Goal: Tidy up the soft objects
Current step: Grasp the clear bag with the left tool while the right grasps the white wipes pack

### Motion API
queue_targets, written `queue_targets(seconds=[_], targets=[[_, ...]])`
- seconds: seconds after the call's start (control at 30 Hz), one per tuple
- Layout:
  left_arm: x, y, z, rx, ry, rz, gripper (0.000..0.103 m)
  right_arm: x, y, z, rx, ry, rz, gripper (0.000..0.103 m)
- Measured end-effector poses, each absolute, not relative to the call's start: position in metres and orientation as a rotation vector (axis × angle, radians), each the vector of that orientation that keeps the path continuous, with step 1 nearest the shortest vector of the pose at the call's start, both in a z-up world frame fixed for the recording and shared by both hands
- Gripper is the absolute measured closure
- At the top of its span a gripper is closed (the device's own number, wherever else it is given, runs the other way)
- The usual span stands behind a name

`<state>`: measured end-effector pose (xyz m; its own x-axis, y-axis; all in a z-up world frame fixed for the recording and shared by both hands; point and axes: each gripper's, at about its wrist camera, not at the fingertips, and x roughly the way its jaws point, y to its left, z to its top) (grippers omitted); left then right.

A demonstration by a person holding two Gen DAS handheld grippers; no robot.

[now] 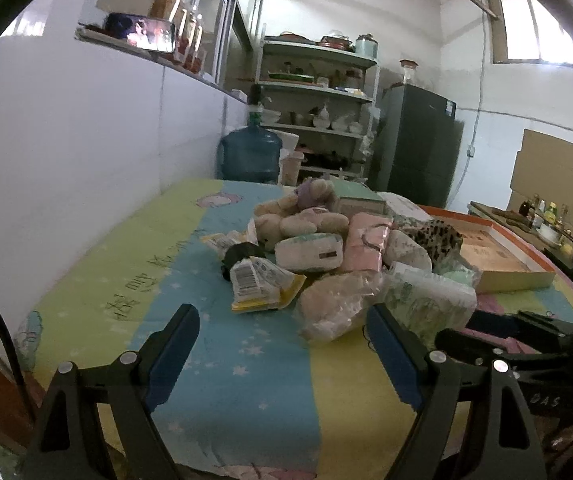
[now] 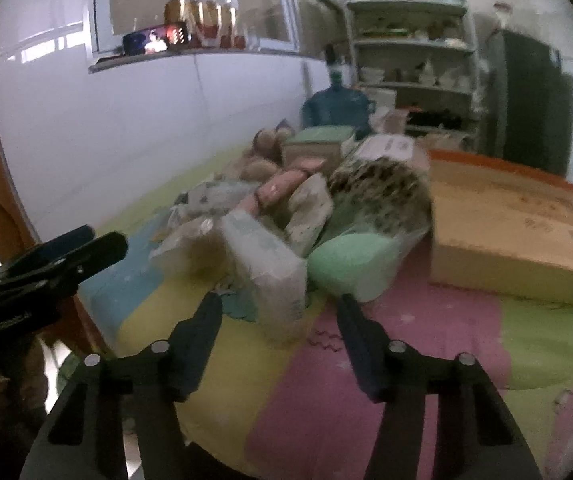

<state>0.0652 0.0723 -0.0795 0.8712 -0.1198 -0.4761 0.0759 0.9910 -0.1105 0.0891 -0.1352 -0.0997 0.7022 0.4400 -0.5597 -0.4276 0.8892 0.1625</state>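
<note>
While the soft things lie heaped on the bench [image 1: 134, 280] | left hand-held gripper [image 1: 282, 328]: wide, empty, clear bag [image 1: 334, 304] just ahead | right hand-held gripper [image 2: 278, 312]: half wide, empty, white pack [image 2: 270, 268] just ahead, not touched | cardboard tray [image 2: 518, 232] beyond to its right, probably where they go
</note>
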Motion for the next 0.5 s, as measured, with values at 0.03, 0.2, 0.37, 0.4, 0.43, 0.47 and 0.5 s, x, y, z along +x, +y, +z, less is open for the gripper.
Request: queue_targets(seconds=[0.03,0.2,0.37,0.4,0.43,0.47,0.5], targets=[[0.068,0.072,-0.081,-0.088,0.506,-0.109,0.017,0.091,-0.133,-0.101,0.02,0.63,0.489,0.043],[0.079,0.07,-0.084,-0.065,0.521,-0.135,0.017,0.103,-0.126,-0.104,0.009,0.635,0.511,0.044],[0.087,0.065,-0.086,-0.032,0.527,-0.161,0.017,0.11,-0.113,-0.106,-0.028,0.654,0.541,0.073],[0.089,0.064,-0.087,-0.03,0.53,-0.165,0.017,0.11,-0.112,-0.106,-0.037,0.656,0.539,0.078],[0.093,0.063,-0.088,-0.03,0.536,-0.172,0.017,0.109,-0.112,-0.107,-0.035,0.652,0.539,0.081],[0.096,0.061,-0.089,-0.031,0.541,-0.177,0.017,0.108,-0.113,-0.106,-0.026,0.653,0.54,0.083],[0.097,0.061,-0.09,-0.033,0.545,-0.18,0.017,0.107,-0.115,-0.106,-0.016,0.654,0.541,0.084]])
